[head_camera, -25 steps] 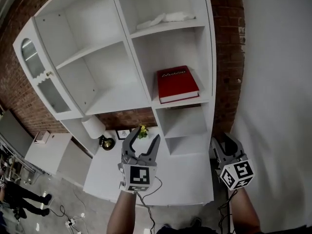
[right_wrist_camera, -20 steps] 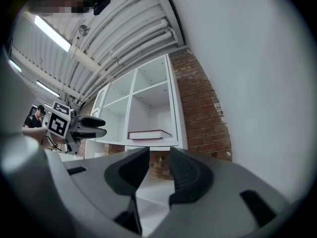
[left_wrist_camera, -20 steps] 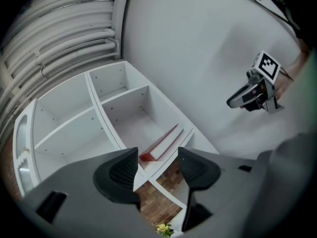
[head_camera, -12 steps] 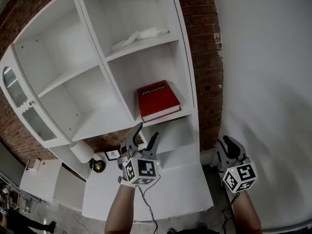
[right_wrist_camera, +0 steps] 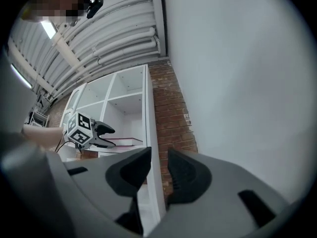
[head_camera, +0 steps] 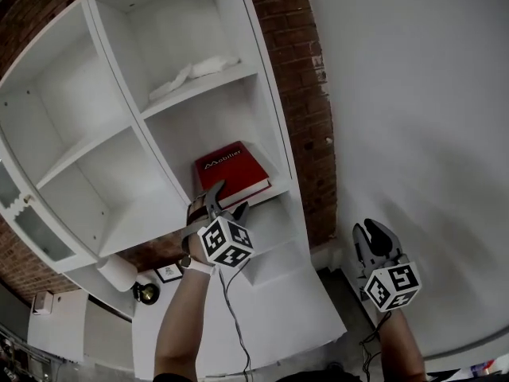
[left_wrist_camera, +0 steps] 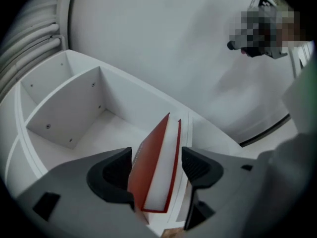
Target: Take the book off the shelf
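Book, red, lies flat in a shelf compartment, near corner hidden behind left gripper, whose wide-apart jaws straddle its edge, contact unclear; right gripper low, jaws barely apart, empty.

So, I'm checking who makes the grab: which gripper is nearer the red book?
Left. The left gripper has its open fingers either side of the book; the right gripper hangs low beside the white wall, well clear of it.
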The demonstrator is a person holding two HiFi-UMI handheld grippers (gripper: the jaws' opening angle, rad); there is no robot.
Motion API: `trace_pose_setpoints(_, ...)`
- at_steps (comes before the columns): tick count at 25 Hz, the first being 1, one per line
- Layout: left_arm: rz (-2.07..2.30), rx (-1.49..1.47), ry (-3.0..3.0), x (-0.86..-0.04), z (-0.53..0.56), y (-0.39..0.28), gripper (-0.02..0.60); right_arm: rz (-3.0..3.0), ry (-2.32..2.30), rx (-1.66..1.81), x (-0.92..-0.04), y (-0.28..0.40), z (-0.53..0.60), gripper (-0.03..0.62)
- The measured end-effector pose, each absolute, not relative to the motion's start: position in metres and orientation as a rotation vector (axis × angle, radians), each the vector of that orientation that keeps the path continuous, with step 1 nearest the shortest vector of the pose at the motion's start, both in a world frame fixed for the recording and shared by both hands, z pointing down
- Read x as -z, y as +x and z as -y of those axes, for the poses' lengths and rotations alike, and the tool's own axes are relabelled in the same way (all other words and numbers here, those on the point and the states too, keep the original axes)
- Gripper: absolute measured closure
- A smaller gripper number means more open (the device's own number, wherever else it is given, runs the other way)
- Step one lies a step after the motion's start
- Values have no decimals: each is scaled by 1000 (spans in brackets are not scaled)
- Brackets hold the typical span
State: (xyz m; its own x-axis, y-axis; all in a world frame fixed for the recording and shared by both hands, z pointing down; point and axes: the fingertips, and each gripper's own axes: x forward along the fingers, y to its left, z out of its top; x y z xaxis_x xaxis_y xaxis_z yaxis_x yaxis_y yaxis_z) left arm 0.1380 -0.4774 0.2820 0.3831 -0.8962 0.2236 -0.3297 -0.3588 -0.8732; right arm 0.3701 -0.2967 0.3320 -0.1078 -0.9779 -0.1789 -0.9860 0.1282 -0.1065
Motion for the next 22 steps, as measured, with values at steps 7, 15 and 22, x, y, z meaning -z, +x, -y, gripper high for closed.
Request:
trace_pose_setpoints(7, -907, 1117, -1927, -305, 498, 156, 284, -2095, -2019, -59, -333, 389, 279, 512)
trace_pose_setpoints(15, -929, 1170, -1813, -312, 502, 152, 285, -2120, -1987, 8, -348, 383, 282, 528)
trace_pose_setpoints(22, -918, 1108, -1791, -307, 467, 151, 303, -2206, -1903, 48, -357, 366, 296, 533)
